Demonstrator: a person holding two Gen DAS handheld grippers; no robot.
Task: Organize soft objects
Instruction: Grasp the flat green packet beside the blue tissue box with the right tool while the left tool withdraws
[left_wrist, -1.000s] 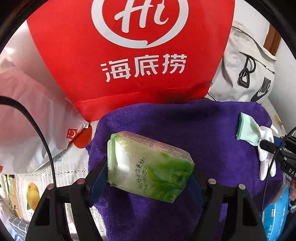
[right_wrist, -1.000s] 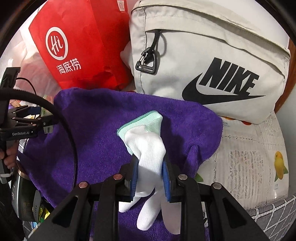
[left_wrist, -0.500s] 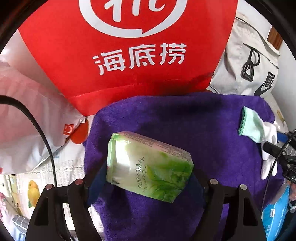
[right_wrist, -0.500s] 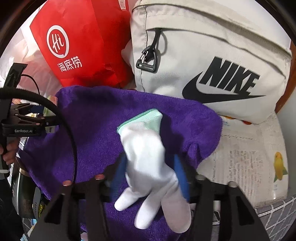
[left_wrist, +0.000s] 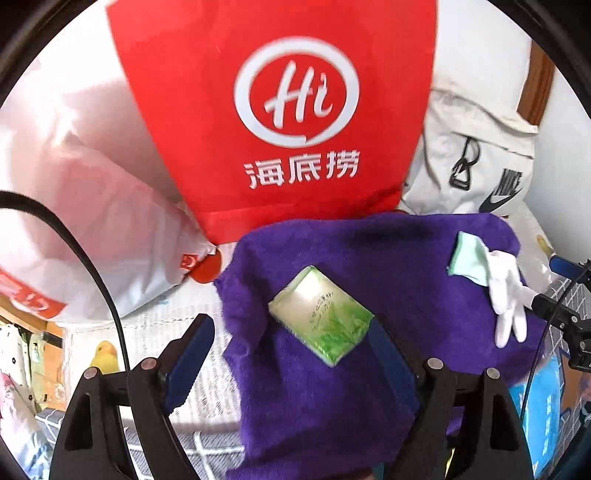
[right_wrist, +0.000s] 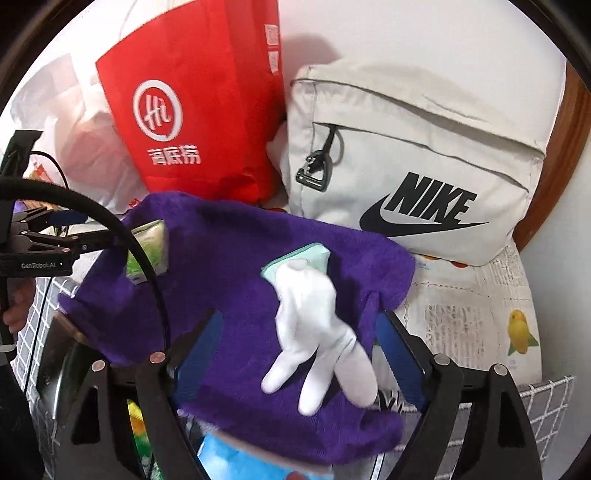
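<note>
A green tissue pack (left_wrist: 320, 314) and white glove (right_wrist: 314, 325) are lying on a purple towel (left_wrist: 388, 266), glove near its right edge. Both the left gripper (left_wrist: 291, 354) and right gripper (right_wrist: 299, 354) have just been opening and are gaping wide, gripping nothing.

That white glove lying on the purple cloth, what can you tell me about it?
The white glove looks like thin knitted fabric, with a pale mint-green cuff at its far end. It lies flat and limp on the purple towel, fingers pointing toward the right tool. Three fingers show clearly, slightly spread. The tool's blue pads stand wide on either side without pressing it, having just opened. Only the towel seems to touch it. A green tissue pack lies apart on the same towel.
</note>
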